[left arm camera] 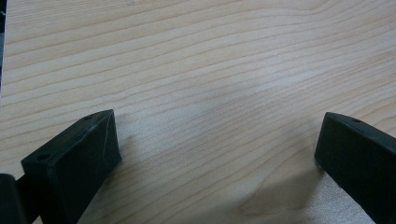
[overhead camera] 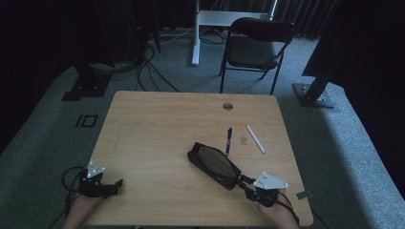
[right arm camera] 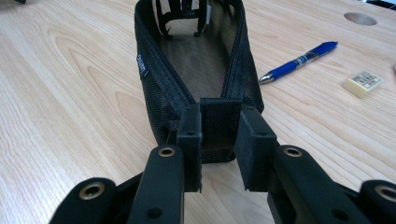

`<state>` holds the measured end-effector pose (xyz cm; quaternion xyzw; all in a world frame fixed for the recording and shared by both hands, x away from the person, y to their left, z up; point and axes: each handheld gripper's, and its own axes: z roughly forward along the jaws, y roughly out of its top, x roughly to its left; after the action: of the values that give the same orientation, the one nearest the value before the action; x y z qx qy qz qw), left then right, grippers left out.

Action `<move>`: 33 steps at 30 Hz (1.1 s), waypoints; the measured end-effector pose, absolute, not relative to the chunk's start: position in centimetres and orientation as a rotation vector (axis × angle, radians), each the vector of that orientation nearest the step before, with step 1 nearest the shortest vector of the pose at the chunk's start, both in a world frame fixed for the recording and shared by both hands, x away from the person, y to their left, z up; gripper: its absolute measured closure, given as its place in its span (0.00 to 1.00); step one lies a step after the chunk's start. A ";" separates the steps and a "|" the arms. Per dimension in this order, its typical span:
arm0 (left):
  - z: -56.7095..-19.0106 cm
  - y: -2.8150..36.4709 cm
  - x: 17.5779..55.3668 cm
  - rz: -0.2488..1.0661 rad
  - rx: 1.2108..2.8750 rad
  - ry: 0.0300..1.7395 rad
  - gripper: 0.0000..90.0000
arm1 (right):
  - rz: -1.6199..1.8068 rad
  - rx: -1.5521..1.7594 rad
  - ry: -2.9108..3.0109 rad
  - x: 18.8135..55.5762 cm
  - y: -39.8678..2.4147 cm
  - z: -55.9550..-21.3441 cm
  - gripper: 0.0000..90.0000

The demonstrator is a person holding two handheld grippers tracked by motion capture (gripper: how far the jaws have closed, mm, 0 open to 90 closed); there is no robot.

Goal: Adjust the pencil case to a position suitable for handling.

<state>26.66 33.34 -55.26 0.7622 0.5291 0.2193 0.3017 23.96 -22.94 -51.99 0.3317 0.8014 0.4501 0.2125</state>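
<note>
A black mesh pencil case lies unzipped on the wooden table, its mouth gaping upward. My right gripper is shut on the case's near end at the front right of the table. In the right gripper view the two pads pinch the fabric tab at the end of the case, and my right gripper points along its length. My left gripper rests at the table's front left edge, apart from the case. Its jaws stand wide over bare wood, so my left gripper is open with nothing in it.
A blue pen, a small eraser and a white stick lie just beyond the case on the right. A round cable hole sits near the far edge. A dark chair stands behind the table.
</note>
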 end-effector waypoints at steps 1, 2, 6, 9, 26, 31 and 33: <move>-55.3 33.3 26.7 0.582 2.022 1.403 0.00 | 1.250 0.925 2.225 23.9 -23.1 -52.0 0.81; -55.3 33.3 26.7 0.582 2.022 1.403 0.00 | 1.249 0.932 2.221 23.9 -23.4 -51.8 0.81; -55.3 33.3 26.7 0.582 2.022 1.403 0.00 | 1.271 0.951 2.212 23.9 -23.7 -51.6 0.74; -55.3 33.3 26.7 0.582 2.022 1.403 0.00 | 1.285 0.961 2.202 23.8 -23.8 -51.3 0.72; -55.3 33.3 26.7 0.582 2.022 1.403 0.00 | 1.375 1.050 2.046 25.2 -25.6 -48.6 0.55; -55.3 33.3 26.7 0.582 2.022 1.403 0.00 | 1.345 1.118 2.008 26.4 -26.5 -48.8 0.46; -55.3 33.3 26.7 0.582 2.022 1.403 0.00 | 1.321 1.167 1.981 27.2 -27.1 -49.2 0.42</move>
<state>26.66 33.35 -55.26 0.7623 0.5290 0.2193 0.3015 27.23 -27.07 -49.18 0.4269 0.7248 0.4834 0.2425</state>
